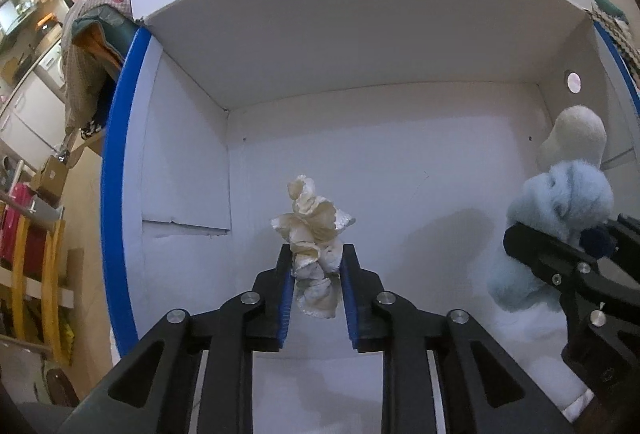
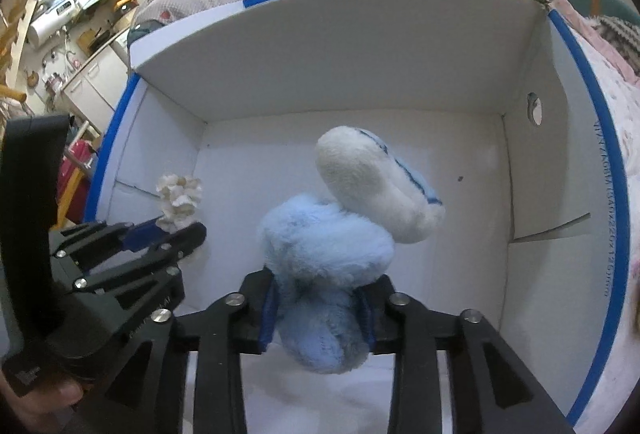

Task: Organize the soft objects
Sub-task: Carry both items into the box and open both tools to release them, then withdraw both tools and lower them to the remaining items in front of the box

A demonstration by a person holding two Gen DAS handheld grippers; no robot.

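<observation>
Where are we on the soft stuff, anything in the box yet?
Nothing visibly rests on the white box floor yet. In hand: the left gripper is shut on a cream scrunchie, and the right gripper is shut on a fluffy blue slipper with a white sole; both are held inside the box, above its floor. Left: lower and release each. Other items outside the box cannot be judged.

Two hand-held grippers are in view: the left hand-held gripper (image 1: 316, 274) and the right hand-held gripper (image 2: 320, 308). There is one white box (image 1: 360, 46) with blue-taped rims, one cream ruffled scrunchie (image 1: 314, 234), and one fluffy blue and white plush toy (image 2: 340, 234). One round hole (image 2: 535, 109) pierces the box's right wall.
</observation>
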